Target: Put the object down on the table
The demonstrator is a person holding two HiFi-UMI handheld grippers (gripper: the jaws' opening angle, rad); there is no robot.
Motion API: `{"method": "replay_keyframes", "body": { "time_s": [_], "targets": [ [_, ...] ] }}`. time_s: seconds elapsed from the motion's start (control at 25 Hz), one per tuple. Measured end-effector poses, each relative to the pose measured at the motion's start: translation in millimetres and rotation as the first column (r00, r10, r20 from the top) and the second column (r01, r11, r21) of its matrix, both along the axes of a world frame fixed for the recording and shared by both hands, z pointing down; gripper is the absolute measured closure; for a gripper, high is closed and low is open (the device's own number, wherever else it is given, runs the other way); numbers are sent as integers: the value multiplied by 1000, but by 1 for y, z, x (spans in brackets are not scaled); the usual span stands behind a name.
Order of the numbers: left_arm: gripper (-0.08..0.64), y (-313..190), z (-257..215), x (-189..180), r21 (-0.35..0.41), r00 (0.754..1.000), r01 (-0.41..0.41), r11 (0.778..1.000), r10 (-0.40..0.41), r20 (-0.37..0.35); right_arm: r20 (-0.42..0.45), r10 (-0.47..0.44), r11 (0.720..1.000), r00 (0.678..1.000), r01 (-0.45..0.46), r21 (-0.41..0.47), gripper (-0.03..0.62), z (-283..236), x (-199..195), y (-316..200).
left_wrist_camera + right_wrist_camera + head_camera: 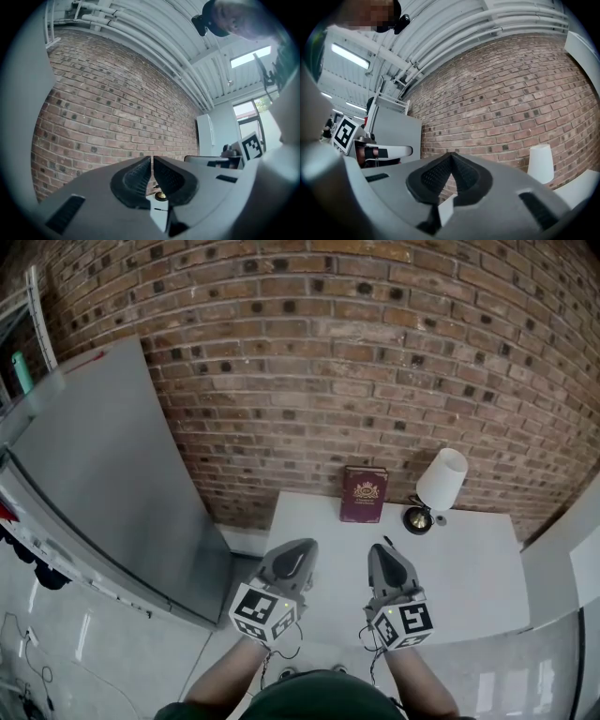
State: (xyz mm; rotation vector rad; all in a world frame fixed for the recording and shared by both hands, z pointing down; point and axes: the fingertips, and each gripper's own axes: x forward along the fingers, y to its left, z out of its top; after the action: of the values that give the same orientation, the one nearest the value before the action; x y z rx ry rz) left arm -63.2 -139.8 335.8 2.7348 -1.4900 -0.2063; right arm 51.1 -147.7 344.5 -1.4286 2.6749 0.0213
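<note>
Book (pixel 364 494), dark red w/ gold emblem on cover, stands upright at far edge of white table (pixel 469 568), back against brick wall (pixel 356 352); neither gripper touches it. Just right of it is a small lamp (pixel 439 486) w/ white shade, tilted, on a dark round base, also near the wall. Left gripper (pixel 303 544) hangs over near-left corner of table, pointing toward the wall; in left gripper view its jaws are together w/ only a hairline slit between the ribbed pads (pixel 136 176), nothing in them. Right gripper (pixel 381 547) is beside it to the right, over near part of tabletop, well short of book; in right gripper view its jaws meet at the tips, nothing clamped, lamp shade seen off to the right. Marker cubes (pixel 263 612) sit at the near end of each gripper, forearms below them. Tall grey cabinet (pixel 103 474) stands left of table, apart from it.
</note>
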Motion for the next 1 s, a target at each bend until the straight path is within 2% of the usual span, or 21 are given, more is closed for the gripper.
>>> {"method": "replay_keyframes", "body": {
  "time_s": [1.0],
  "targets": [
    [541,-6,12,-18,-25,1000,-3,1000,3,-1,-12,-3,1000,1000,3,-15,591,7,-15,-2]
  ]
}}
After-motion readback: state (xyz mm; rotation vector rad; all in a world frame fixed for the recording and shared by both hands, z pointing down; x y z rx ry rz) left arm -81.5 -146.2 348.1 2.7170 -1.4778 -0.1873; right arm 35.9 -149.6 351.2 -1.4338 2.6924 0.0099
